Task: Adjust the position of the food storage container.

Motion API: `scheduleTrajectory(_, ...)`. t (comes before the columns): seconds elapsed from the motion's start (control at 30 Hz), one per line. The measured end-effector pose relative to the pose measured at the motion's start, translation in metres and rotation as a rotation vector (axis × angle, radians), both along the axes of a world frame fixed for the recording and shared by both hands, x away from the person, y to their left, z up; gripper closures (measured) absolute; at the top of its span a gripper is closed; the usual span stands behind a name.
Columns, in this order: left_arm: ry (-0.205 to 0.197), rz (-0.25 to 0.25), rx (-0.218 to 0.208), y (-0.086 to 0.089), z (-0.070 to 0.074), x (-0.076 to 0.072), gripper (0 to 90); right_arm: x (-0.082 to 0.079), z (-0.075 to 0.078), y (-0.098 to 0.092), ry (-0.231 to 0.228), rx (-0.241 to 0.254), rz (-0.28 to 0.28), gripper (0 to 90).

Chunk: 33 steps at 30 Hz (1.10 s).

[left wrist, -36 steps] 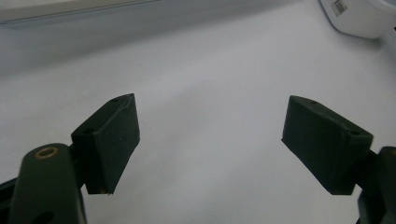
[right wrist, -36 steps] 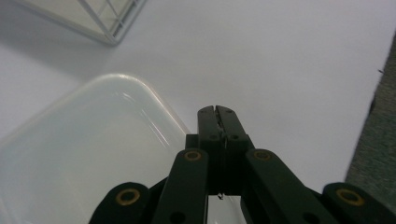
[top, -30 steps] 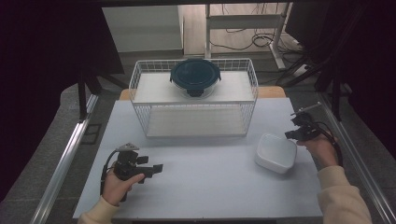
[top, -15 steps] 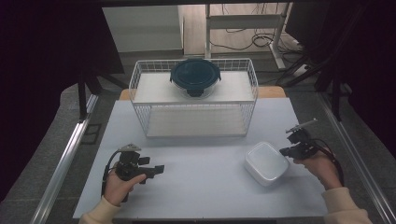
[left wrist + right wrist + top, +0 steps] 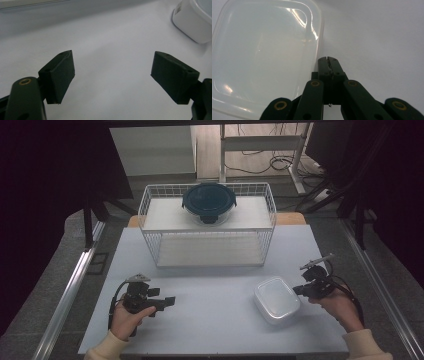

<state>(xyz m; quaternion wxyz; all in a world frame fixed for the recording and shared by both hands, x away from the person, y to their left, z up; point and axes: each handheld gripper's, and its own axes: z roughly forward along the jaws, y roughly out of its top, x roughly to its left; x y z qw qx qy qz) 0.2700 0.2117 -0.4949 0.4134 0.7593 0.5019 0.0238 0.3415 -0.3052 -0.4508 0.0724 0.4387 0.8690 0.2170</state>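
**White box at the right gripper's closed tips**

We saw the white, rounded-rectangular plastic box with its translucent lid (image 5: 276, 299) lying flat on the pale table (image 5: 210, 320), toward the near right part of it and well in front of the wire basket. In the right gripper view the lid (image 5: 262, 60) had a glossy, raised rim, and the box's edge ran just to the left of the jaw tips.

We found the right gripper (image 5: 300, 290) just beside the box's right side, carried by the person's right hand (image 5: 340, 307). Its two black jaws were pressed together with nothing between them (image 5: 328, 60). The tips lay close against the box's edge; whether they actually touched it we could not tell, as the view there was dim and close.

We saw the left gripper (image 5: 170, 301) near the front left of the table, well apart from the box, in the person's left hand (image 5: 127, 317). Its jaws stood wide apart and empty (image 5: 112, 75), with bare table between the pads and a corner of the white box (image 5: 192, 22) farther off.

Behind all this, the white wire basket (image 5: 207, 232) stood at the far side of the table, and a dark blue round lidded container (image 5: 208, 202) sat on top of it.
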Motion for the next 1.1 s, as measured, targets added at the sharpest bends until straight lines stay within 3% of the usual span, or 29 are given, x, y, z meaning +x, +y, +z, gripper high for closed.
scheduleTrajectory(0.3,-0.005,0.001,-0.002,0.002,0.001,-0.001,18.4,-0.016,-0.005,0.008,0.015,0.022,0.024,89.5)
scheduleTrajectory(0.6,-0.004,-0.006,0.001,0.001,0.001,-0.001,18.5,-0.04,-0.015,0.007,0.03,0.083,0.028,89.5)
scheduleTrajectory(1.1,-0.001,-0.002,0.002,0.001,-0.001,0.0,18.6,-0.048,-0.02,0.05,0.04,0.143,0.118,89.5)
